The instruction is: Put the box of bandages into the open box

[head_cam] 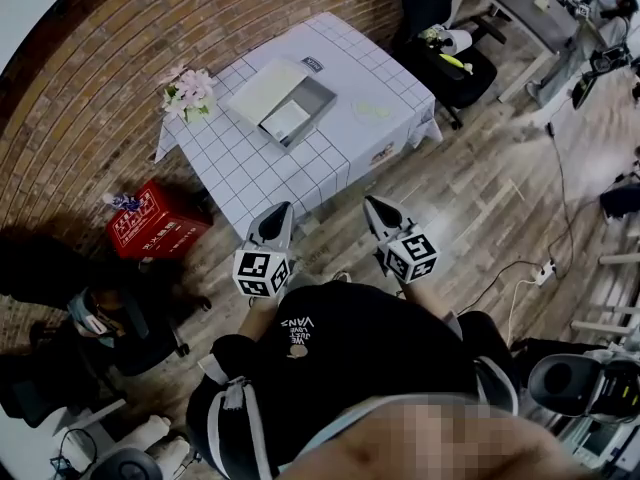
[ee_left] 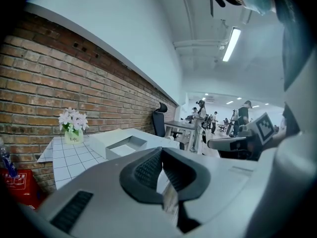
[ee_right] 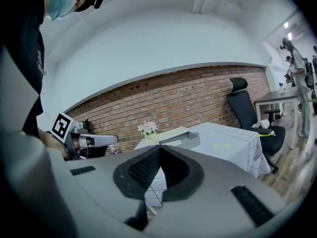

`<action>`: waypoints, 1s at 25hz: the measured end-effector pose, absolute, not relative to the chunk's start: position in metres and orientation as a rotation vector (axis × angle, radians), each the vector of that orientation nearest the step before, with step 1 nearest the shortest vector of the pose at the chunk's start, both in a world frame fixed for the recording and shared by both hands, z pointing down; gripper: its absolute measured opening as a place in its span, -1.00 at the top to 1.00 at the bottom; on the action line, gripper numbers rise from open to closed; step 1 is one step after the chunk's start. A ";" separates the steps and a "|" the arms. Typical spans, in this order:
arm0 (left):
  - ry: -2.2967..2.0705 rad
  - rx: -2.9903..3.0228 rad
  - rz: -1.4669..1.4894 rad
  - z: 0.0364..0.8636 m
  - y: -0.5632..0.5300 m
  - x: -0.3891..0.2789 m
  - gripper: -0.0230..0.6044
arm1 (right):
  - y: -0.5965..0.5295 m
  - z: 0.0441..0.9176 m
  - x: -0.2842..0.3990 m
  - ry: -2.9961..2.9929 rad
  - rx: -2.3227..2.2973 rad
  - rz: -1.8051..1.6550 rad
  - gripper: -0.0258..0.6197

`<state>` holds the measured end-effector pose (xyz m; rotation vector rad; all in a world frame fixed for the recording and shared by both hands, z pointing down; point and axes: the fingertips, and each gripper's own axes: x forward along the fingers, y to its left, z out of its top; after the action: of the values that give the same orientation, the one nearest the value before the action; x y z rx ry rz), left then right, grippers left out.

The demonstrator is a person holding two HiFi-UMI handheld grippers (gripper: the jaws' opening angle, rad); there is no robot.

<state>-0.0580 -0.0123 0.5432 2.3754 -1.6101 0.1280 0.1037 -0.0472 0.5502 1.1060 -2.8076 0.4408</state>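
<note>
The open grey box (head_cam: 300, 108), its pale lid folded back to the left, stands on a table with a white checked cloth (head_cam: 260, 173). A small white and blue box (head_cam: 313, 65) lies just beyond it; I cannot tell from here whether it is the bandages. My left gripper (head_cam: 283, 209) and right gripper (head_cam: 372, 204) hang side by side in the air short of the table's near edge, both shut and empty. The left gripper view shows closed jaws (ee_left: 161, 150) with the open box (ee_left: 124, 145) ahead. In the right gripper view the jaws (ee_right: 159, 148) also meet below the box (ee_right: 181, 140).
A pot of pale flowers (head_cam: 190, 93) sits on the table's left corner. A red crate (head_cam: 155, 223) stands on the wooden floor to the left, and a black office chair (head_cam: 455, 68) beyond the table at the right. Two small flat items (head_cam: 372, 111) lie on the cloth's right side.
</note>
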 end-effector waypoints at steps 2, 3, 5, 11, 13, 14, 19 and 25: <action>-1.598 2.387 0.127 0.542 -0.014 -0.058 0.89 | -0.048 0.549 0.102 -2.800 1.118 0.423 0.93; -1.593 2.393 0.128 0.540 -0.016 -0.060 0.89 | -0.050 0.548 0.101 -2.797 1.125 0.417 0.93; -1.586 2.405 0.129 0.537 -0.018 -0.063 0.89 | -0.052 0.543 0.097 -2.789 1.139 0.405 0.93; -1.560 2.433 0.131 0.531 -0.015 -0.071 0.89 | -0.055 0.539 0.085 -2.776 1.167 0.385 0.93; -1.554 2.441 0.133 0.529 -0.014 -0.075 0.89 | -0.054 0.537 0.079 -2.776 1.168 0.385 0.93; -1.553 2.442 0.133 0.529 -0.012 -0.077 0.89 | -0.053 0.537 0.076 -2.775 1.165 0.387 0.93; -1.542 2.442 0.134 0.532 -0.004 -0.087 0.89 | -0.045 0.543 0.064 -2.764 1.157 0.392 0.93; -1.538 2.434 0.138 0.536 0.003 -0.097 0.89 | -0.039 0.547 0.055 -2.760 1.150 0.392 0.93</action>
<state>-0.0969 0.0029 0.5365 2.4342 -1.5376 0.1381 0.0551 -0.0386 0.5467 1.1498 -2.7596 0.3919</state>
